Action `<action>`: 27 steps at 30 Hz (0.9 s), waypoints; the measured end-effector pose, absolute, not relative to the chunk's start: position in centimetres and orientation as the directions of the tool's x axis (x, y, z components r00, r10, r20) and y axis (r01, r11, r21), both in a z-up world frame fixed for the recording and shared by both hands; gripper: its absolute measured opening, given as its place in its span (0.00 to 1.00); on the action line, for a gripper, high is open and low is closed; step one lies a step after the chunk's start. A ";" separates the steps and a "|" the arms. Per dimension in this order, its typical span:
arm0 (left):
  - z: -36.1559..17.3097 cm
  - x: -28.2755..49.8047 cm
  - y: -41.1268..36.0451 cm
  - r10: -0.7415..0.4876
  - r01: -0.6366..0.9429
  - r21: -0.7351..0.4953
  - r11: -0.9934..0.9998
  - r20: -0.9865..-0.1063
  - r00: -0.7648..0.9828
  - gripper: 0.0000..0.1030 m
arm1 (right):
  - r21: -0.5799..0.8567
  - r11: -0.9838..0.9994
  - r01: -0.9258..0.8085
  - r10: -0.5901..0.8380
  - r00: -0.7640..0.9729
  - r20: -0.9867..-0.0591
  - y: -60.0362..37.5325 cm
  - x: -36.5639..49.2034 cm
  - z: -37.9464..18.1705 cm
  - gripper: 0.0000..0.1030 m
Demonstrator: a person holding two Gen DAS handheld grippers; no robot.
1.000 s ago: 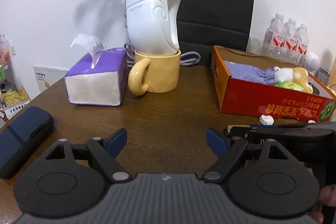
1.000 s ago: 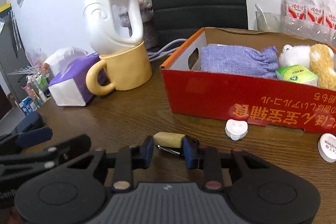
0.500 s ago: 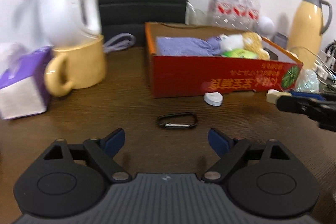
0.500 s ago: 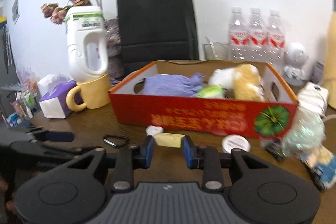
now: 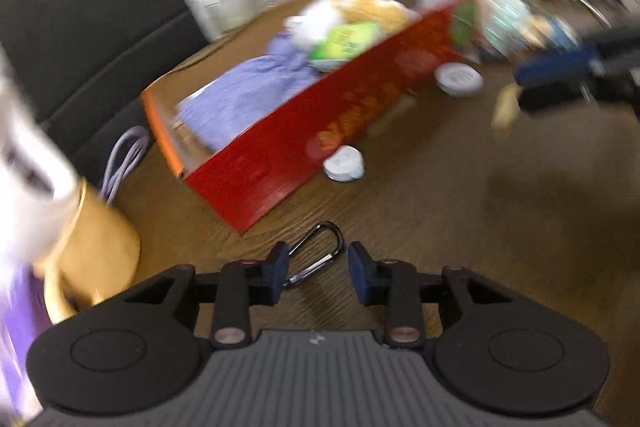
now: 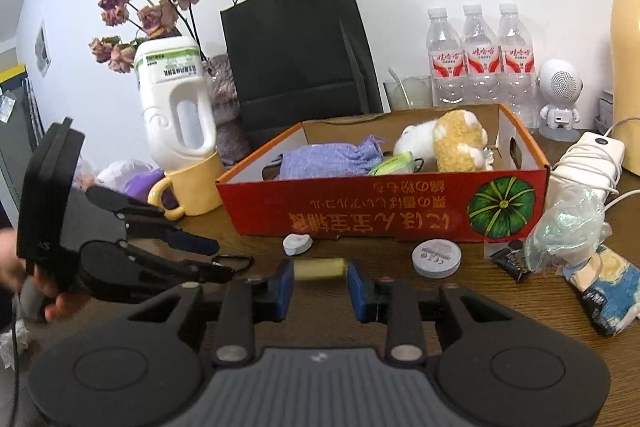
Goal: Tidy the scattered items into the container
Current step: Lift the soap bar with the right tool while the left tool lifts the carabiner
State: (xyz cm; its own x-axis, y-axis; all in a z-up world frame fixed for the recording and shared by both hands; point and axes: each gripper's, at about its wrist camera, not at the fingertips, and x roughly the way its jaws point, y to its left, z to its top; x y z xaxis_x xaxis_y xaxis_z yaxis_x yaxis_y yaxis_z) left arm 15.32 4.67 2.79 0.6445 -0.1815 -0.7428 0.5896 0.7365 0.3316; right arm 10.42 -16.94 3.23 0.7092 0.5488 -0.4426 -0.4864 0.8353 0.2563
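A black carabiner (image 5: 320, 251) lies on the wooden table between the blue pads of my left gripper (image 5: 316, 269). Its jaws are closing, and a gap still shows at the right pad. From the right wrist view the left gripper (image 6: 222, 261) is low at the left, held by a hand, with the carabiner (image 6: 236, 261) at its tips. My right gripper (image 6: 318, 281) is shut on a short pale yellow stick (image 6: 318, 269) in front of the red cardboard box (image 6: 380, 223). The box (image 5: 280, 163) holds a purple pouch (image 6: 328, 161), a plush toy (image 6: 456, 139) and a green packet (image 6: 394, 163).
A white heart-shaped piece (image 6: 297, 243) and a round white disc (image 6: 436, 259) lie before the box. Crumpled plastic (image 6: 568, 223), a snack packet (image 6: 604, 291) and a wound charger (image 6: 588, 163) crowd the right. A yellow mug (image 6: 196, 187) with a white jug (image 6: 176, 103) stands left; black bag and bottles behind.
The left gripper swung right, rolled and came down over the carabiner, and its jaws narrowed around it. The right gripper carried the yellow stick rightward along the box front.
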 end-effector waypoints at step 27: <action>4.3 20.6 5.1 -0.200 0.741 0.249 0.624 -0.865 0.459 0.21 | 0.220 0.854 -0.471 0.510 0.674 -0.534 -16.6 11.2 1.3 0.28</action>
